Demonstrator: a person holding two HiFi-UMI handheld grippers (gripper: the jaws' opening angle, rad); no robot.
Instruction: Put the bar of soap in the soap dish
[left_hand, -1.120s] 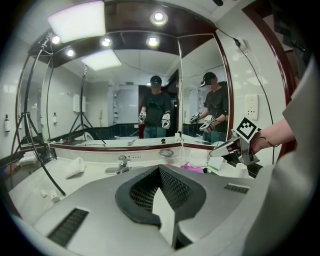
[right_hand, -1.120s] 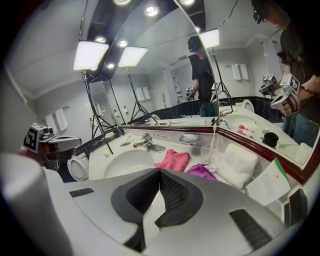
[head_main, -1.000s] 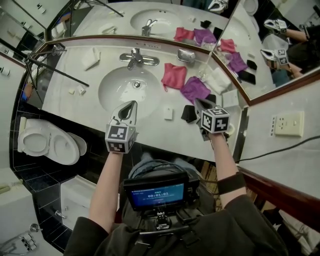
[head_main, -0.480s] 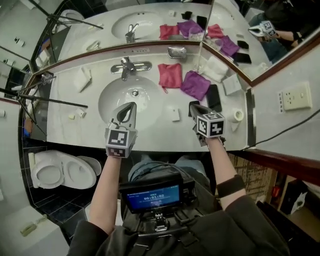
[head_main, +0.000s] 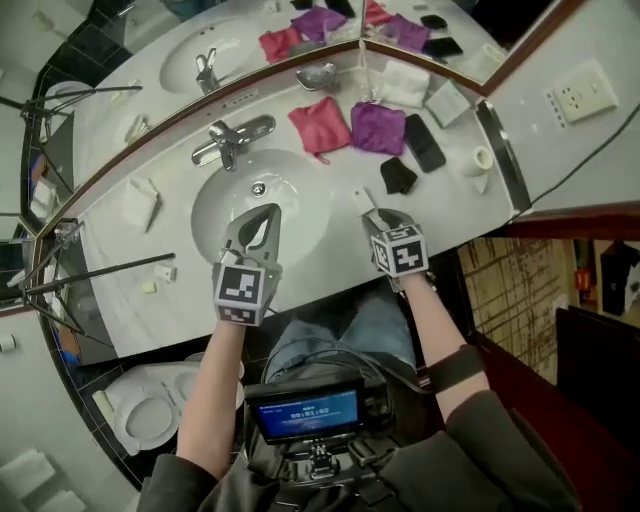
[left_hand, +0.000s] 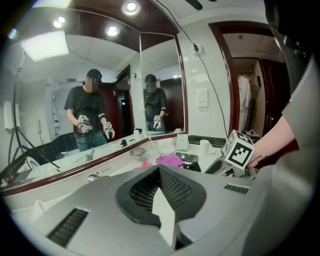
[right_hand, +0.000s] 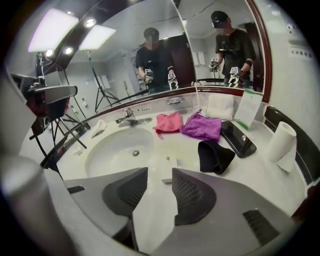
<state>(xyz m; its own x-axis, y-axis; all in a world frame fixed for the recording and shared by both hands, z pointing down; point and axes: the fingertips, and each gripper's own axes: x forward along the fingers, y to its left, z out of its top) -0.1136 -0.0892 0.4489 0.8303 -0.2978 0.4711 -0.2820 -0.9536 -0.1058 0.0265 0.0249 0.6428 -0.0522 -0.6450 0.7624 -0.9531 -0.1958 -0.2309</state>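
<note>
A white curved bathroom counter (head_main: 325, 232) runs under a wide wood-edged mirror (right_hand: 115, 65), with a white toilet (head_main: 150, 420) at floor level behind the left gripper (head_main: 262, 212). That gripper's jaws are pressed together on nothing, over the near rim of the oval white sink basin (head_main: 235, 205); a chrome faucet (head_main: 232, 140) stands beyond it. Past the right gripper (head_main: 370, 212) lie a pink cloth (head_main: 320, 125), a purple cloth (head_main: 378, 127), a black phone (head_main: 424, 142) and, nearer, a crumpled black cloth (head_main: 398, 176). The shiny metal soap dish (head_main: 318, 76) sits well beyond both grippers, against the mirror. The right gripper's jaws have just been opening to a moderate gap, and the small white rectangular bar of soap (right_hand: 168, 162) lies on the counter just ahead of that gap, ungripped.
</note>
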